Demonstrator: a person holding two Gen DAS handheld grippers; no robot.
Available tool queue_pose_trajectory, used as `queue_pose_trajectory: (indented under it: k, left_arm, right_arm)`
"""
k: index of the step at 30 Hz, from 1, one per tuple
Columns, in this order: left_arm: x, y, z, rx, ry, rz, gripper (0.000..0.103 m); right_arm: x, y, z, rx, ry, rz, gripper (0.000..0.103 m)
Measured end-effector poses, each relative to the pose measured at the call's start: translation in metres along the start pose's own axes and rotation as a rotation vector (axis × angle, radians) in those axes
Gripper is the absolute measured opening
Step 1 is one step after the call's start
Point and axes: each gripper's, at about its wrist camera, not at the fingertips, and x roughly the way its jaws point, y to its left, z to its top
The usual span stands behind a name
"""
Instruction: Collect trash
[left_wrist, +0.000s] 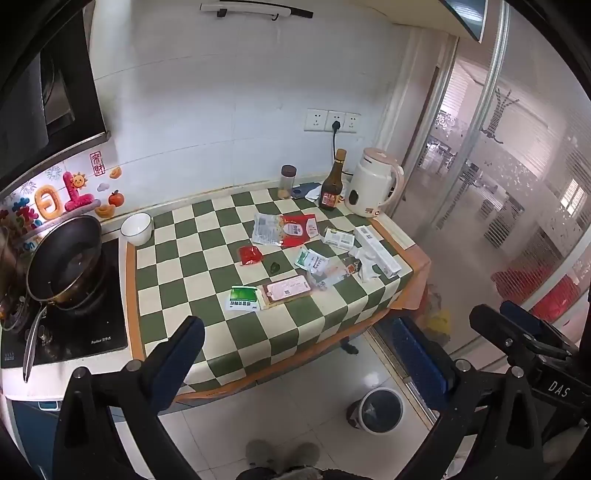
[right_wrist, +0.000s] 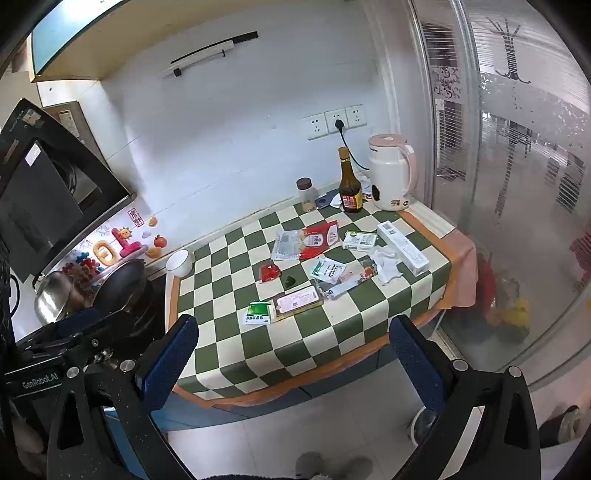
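- Both grippers are hanging back from the counter with jaws spread wide and nothing between them: the left gripper (left_wrist: 299, 354) and the right gripper (right_wrist: 295, 350) are both aiming down at the checked cloth (left_wrist: 207, 258).
- The trash is lying scattered across the middle and right of the cloth, well apart from either gripper; the bin (left_wrist: 380, 408) is standing on the floor below the counter's near corner.
- Risk, as I am judging it: the flat wrappers are lying flush on the cloth, so closing jaws could be pinching the cloth along with them and dragging it.
- A dragged cloth could be tipping the bottle (left_wrist: 332, 184) or shifting the kettle (left_wrist: 373, 184), both standing at the back.
- The crumpled tissue (right_wrist: 386, 264) and clear film are looking light, and could be slipping out on the way to the bin.
- The jar (left_wrist: 288, 181) and bowl (left_wrist: 136, 228) are probably not trash; grabbing them would be a mistake.
- How the trash is looking: a big red-and-clear bag (left_wrist: 286, 229), a small red sachet (left_wrist: 250, 255), a green packet (left_wrist: 242, 298) just beside a pink-labelled pack (left_wrist: 288, 288), a teal sachet (left_wrist: 312, 260), a small white box (left_wrist: 339, 238) and a long white box (left_wrist: 378, 249) near the right edge.
- A tiny dark green scrap (left_wrist: 274, 266) is sitting between the sachets; what it is I cannot tell.
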Motion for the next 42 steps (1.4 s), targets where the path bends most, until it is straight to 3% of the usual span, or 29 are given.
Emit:
queue_pose_trajectory:
  k: [13, 22, 30, 42]
  left_arm:
    - [0.004, 0.001, -0.006, -0.011, 0.004, -0.007, 0.103]
    - [0.005, -0.002, -0.018, -0.024, 0.007, -0.057, 0.103]
    - [-0.001, -0.004, -0.011, -0.028, 0.002, -0.099, 0.103]
    - [-0.004, 0.0, -0.008, -0.028, -0.007, -0.104, 0.103]
  right_arm:
    - [0.01, 0.011, -0.015, -0.01, 0.018, 0.008, 0.103]
    - [0.008, -0.005, -0.006, 0.015, 0.042, 0.044, 0.103]
    - [0.004, -0.005, -0.004, 0.026, 0.042, 0.064, 0.103]
    - [0.003, 0.003, 0.0, 0.03, 0.039, 0.087, 0.103]
